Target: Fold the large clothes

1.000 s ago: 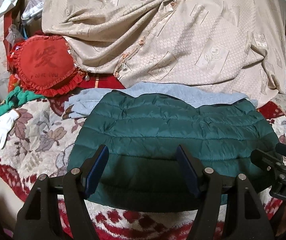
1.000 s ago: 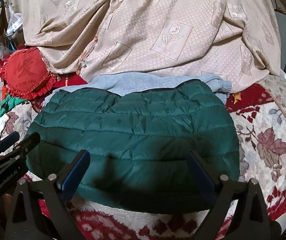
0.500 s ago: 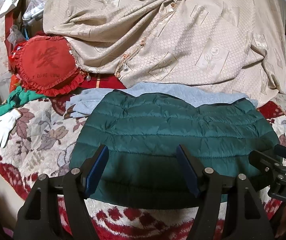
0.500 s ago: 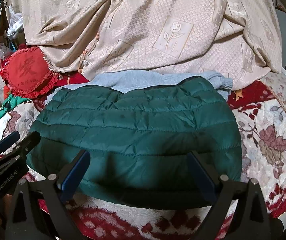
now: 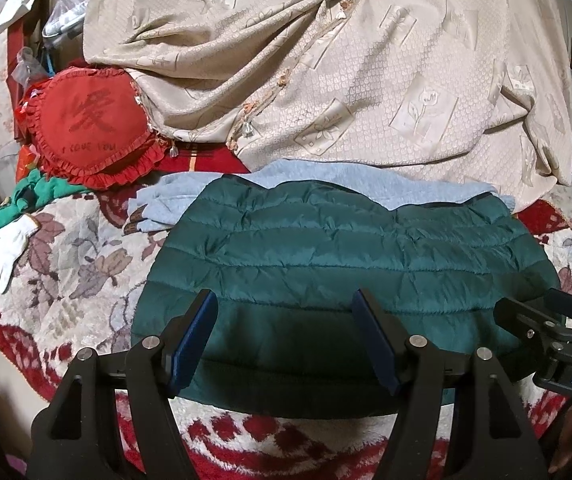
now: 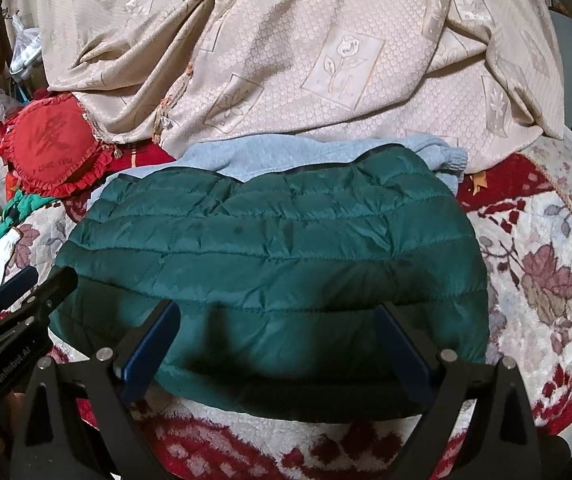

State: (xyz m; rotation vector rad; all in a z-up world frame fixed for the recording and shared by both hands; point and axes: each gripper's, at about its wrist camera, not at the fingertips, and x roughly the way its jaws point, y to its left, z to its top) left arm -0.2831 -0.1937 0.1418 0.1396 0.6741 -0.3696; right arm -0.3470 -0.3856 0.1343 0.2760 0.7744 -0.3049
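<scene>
Nearest, at the front edge of the bed [image 5: 58, 272]: left hand-held gripper [image 5: 286, 336] with jaws spread wide, nothing between the pads, poised over the near hem of the green quilted jacket [image 5: 345, 264]. Right hand-held gripper [image 6: 278, 344] likewise spread and empty, over the same hem further toward the bed's right side; each gripper shows at the margin of the other's view. Neither appears to touch the fabric. The jacket lies flat on the patterned bed cover, close to the front edge, already a compact, roughly rectangular bundle with no sleeves sticking out; judged folded at least once, possibly finished, though a further fold in half could remain. Behind and partly under its far edge, a light blue sweater [image 6: 270, 156], lying flattish; whether folded cannot be told. Further back, toward the head of the bed, a large beige embossed cloth [image 5: 345, 80] sits heaped and rumpled, plainly unfolded, likely work left. Back left corner: red heart cushion [image 5: 90, 128], a white glove [image 5: 2, 256] beside green fabric.
</scene>
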